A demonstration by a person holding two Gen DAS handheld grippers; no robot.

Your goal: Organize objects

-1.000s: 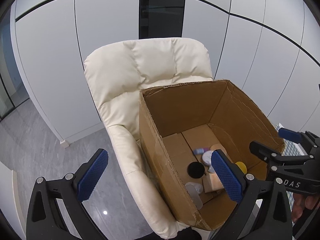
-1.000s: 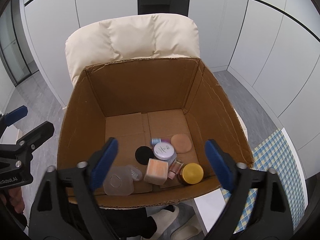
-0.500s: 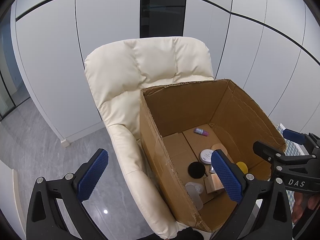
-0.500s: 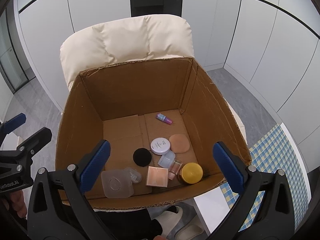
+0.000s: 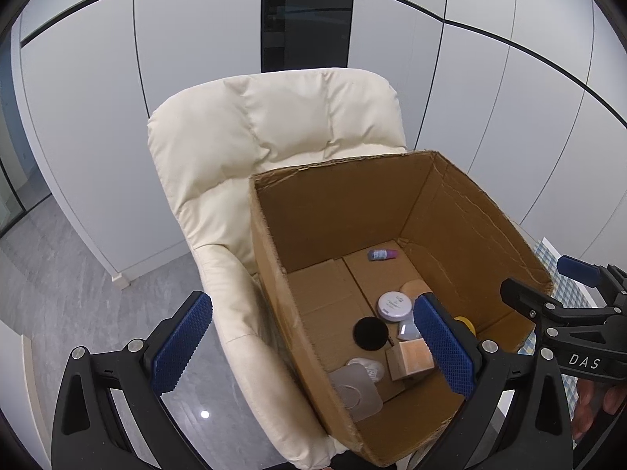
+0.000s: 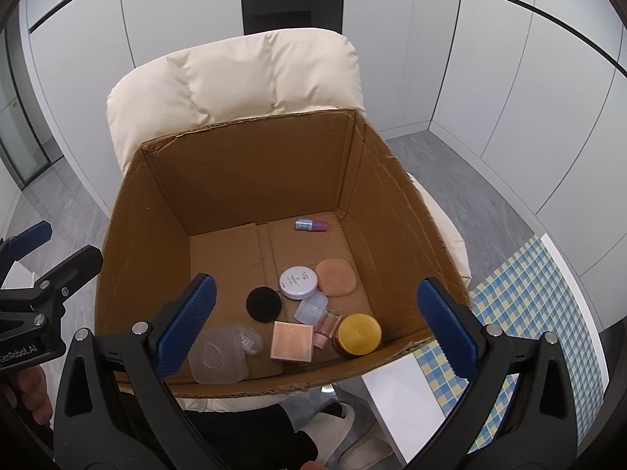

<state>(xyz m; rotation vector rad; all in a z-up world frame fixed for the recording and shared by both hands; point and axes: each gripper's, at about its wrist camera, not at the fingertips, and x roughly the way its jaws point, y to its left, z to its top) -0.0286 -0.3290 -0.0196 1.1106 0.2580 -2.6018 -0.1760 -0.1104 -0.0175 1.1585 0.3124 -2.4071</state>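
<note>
Beyond right hand-held gripper [image 6: 313, 321] | small vial [image 6: 311, 225] | box's [image 6: 149, 211] far wall

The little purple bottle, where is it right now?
The purple bottle lies on its side on the cardboard box floor near the back wall, apart from the round white compact.

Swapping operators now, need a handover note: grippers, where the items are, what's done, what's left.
Left gripper: open, holding nothing, off the box's left side.
Right gripper: open, holding nothing, above the near edge of the cardboard box.
The box sits on the cream armchair.
In the box: small purple bottle alone near the back wall; white round compact, tan puff, black disc, pink square box, gold-lidded jar and clear plastic case clustered at the front.
Done: these items are boxed.
Left: cannot tell; no loose items in view.
</note>
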